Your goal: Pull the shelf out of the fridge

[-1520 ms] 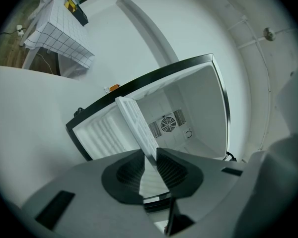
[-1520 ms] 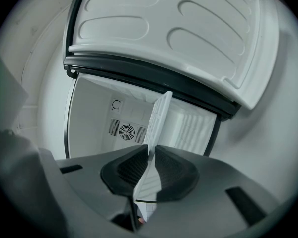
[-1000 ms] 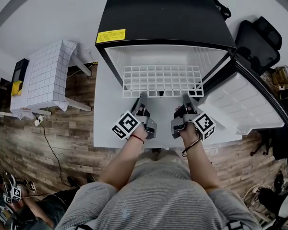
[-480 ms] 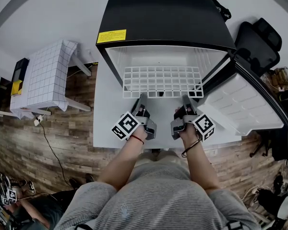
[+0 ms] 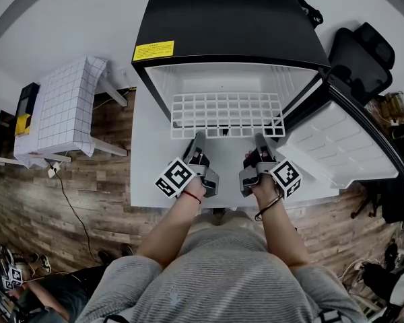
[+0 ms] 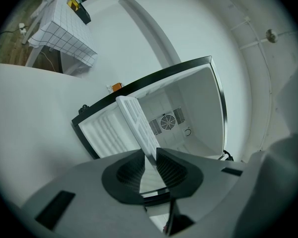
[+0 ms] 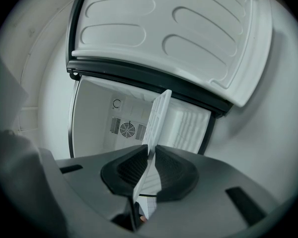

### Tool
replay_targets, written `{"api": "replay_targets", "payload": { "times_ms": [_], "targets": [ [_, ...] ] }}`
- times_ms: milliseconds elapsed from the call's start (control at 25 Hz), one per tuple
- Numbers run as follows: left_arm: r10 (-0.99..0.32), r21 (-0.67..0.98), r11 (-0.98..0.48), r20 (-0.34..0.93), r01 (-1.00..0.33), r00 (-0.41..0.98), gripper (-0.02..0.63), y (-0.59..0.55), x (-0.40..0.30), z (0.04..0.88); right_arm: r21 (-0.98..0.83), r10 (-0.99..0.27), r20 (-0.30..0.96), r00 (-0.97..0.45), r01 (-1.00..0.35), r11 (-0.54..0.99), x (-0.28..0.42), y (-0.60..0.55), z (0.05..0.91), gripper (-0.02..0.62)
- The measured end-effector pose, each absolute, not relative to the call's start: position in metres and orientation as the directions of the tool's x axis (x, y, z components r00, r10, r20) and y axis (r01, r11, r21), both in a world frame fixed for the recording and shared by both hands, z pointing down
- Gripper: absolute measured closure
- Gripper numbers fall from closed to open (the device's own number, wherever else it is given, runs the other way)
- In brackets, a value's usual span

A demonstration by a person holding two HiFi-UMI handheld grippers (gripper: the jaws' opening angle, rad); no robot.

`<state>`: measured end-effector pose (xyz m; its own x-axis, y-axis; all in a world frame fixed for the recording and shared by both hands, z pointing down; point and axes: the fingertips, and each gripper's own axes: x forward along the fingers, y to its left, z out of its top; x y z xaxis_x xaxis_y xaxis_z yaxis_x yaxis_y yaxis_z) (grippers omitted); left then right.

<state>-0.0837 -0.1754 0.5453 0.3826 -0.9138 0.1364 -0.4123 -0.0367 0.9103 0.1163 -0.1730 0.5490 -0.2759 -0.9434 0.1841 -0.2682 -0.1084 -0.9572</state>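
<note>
A small black fridge [image 5: 229, 25] stands open on a white table [image 5: 145, 167], its door [image 5: 337, 147] swung to the right. A white wire shelf [image 5: 227, 114] sticks partly out of the fridge's opening. My left gripper [image 5: 192, 141] is shut on the shelf's front edge near its left end. My right gripper [image 5: 259, 141] is shut on the same edge near its right end. In the left gripper view the shelf [image 6: 139, 125] runs edge-on between the pads of the left gripper [image 6: 150, 158]. In the right gripper view the shelf [image 7: 156, 120] is likewise pinched by the right gripper [image 7: 150, 155].
A low table with a checked cloth [image 5: 64, 110] stands to the left on the wooden floor. A black office chair [image 5: 363, 62] is at the right behind the fridge door. Another person's arm [image 5: 27, 288] shows at the bottom left. A fan grille [image 6: 168, 123] sits on the fridge's back wall.
Both grippers and the shelf have shifted very slightly; the grip on the shelf's front edge is the same.
</note>
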Motion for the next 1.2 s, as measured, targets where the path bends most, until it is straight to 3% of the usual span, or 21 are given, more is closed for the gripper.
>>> {"api": "replay_targets", "payload": {
  "times_ms": [1200],
  "targets": [
    [-0.911, 0.919, -0.035, 0.132, -0.393, 0.390, 0.528, -0.1714, -0.0833, 0.5461, -0.962, -0.943, 0.185, -0.278, -0.247, -0.117, 0.1144, -0.1688, 0.5495, 0.543]
  ]
}}
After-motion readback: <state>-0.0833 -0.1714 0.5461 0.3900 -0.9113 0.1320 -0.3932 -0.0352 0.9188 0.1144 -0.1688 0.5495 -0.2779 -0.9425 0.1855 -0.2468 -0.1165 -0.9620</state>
